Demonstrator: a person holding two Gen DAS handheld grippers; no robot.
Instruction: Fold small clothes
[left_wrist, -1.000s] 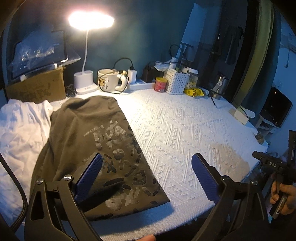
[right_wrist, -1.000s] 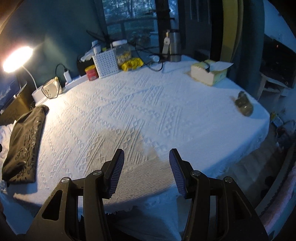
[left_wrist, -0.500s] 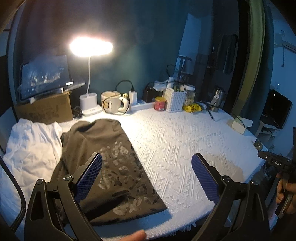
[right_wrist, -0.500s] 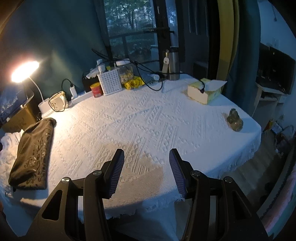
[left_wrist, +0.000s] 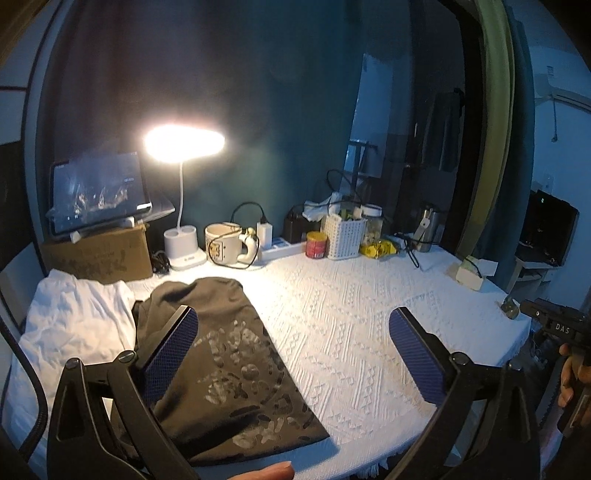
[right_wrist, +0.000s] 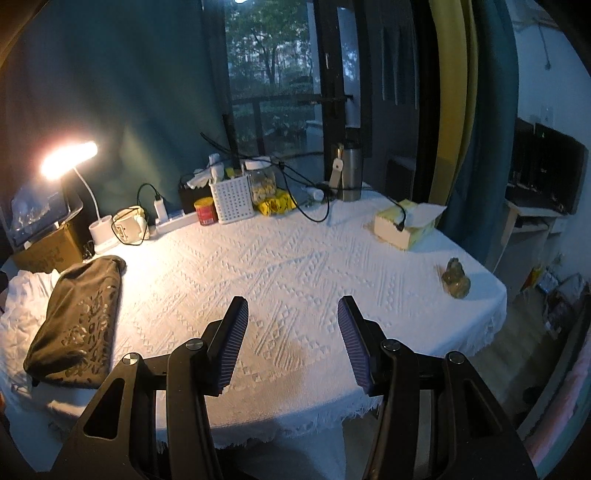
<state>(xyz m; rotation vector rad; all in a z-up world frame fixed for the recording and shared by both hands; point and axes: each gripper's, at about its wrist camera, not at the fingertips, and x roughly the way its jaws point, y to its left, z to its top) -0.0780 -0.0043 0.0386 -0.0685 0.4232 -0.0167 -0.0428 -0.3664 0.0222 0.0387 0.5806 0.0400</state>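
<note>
I find the dark olive-brown printed fabric garment lying folded into a long narrow rectangle on the white textured cloth-covered tabletop, in the lower left of the left wrist view and at the far left edge of the right wrist view. It partly overlaps a crumpled white fabric garment at the left of the frame, which I judge to be not yet folded. My left gripper hangs above the dark garment with its jaws opening, nothing between them and no pad touching cloth. My right gripper stands partly spread over bare tabletop at lower centre of its view, empty, well apart from both garments. In my assessment both garments are light, soft and limp: they will drape and sag when lifted, and a single pinch will let the rest trail and undo any fold. The glossy print may make the dark cloth slightly stiffer and more slippery there. I would take the white garment at two corners or along a hem, one gripper each, pinching a single layer clear of the dark piece.
</note>
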